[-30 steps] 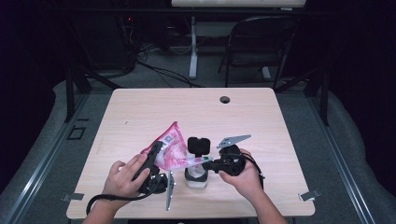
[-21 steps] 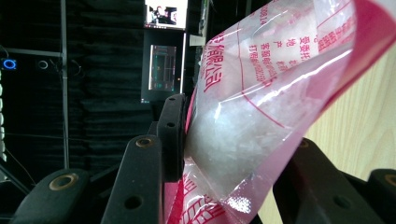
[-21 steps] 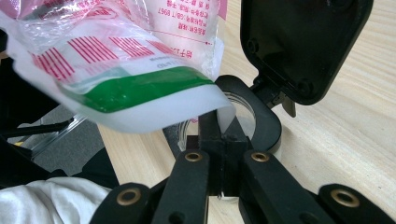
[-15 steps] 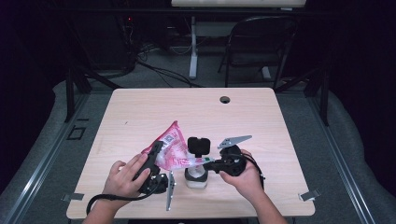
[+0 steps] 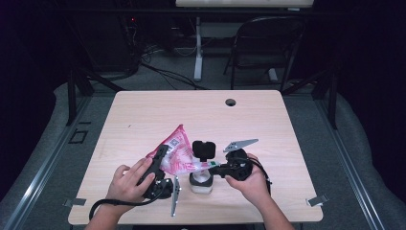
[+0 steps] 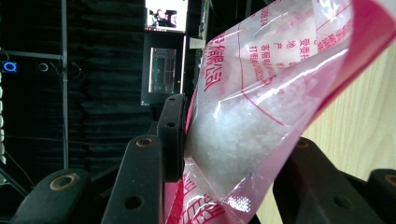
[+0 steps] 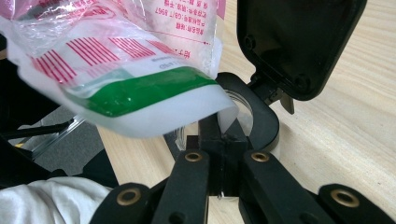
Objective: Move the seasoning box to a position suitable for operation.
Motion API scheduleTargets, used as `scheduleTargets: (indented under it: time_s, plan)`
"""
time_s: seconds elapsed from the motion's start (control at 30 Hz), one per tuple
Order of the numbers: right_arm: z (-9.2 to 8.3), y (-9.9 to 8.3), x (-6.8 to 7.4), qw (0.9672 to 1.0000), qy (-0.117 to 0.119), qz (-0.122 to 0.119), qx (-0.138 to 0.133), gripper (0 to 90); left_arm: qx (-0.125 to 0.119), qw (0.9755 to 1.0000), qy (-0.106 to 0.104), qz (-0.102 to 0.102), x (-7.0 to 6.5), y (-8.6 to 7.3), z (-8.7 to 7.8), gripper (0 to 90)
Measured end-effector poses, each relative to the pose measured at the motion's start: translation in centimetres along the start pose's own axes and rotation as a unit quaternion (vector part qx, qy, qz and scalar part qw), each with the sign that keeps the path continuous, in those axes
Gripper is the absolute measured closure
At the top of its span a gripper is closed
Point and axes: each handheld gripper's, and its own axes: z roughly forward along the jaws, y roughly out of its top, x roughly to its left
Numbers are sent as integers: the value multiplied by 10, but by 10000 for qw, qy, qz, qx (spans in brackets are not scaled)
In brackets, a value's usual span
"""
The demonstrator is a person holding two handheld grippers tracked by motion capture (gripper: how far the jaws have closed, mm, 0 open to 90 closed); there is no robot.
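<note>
Nothing has moved since a second ago; left gripper (image 5: 160, 155) clamps bag (image 5: 178, 151) lower centre. Right gripper (image 5: 216, 167) pinches its corner shut over jar (image 5: 201, 181); pour pending.

I can't see all of the pink bag (image 5: 176, 151) from the high view. Its lower part is tucked behind my left gripper (image 5: 160, 155) and my left hand (image 5: 128, 179). In the left gripper view the bag (image 6: 261, 107) runs off the top and right edges, and its red letters are cut short. In the right gripper view the bag (image 7: 126, 60) is cut off at the top and left, and the small print on it is too blurry for me to read. The bag's corner hides most of the opening of the white container (image 7: 243, 109). From above, the container (image 5: 201, 182) near the table's front edge is too small to see inside. Both my arms are cut off at the bottom edge.
</note>
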Motion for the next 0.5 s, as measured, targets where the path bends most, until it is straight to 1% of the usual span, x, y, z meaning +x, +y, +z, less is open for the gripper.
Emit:
scheduleTargets:
  time_s: [0.27, 0.3, 0.33, 0.37, 0.43, 0.5]
  plan:
    - [-2, -1, -1, 10000, -3, 15, -6, 900, -36, 10000, 46, 34, 1, 2, 0, 643]
    - [-2, -1, -1, 10000, 0, 11, -4, 900, -16, 10000, 2, -9, 1, 1, -1, 643]
    - [-2, -1, -1, 10000, 0, 18, -11, 900, -26, 10000, 43, 25, 2, 1, -1, 643]
    - [-1, -1, -1, 10000, 3, 16, -12, 900, 9, 10000, 7, -7, 1, 1, -1, 643]
    - [-1, -1, 0, 10000, 12, -3, 5, 900, -21, 10000, 51, 13, 2, 1, -1, 643]
    - [-1, -1, 0, 10000, 1, -3, 4, 900, -4, 10000, 31, -7, 2, 1, -2, 643]
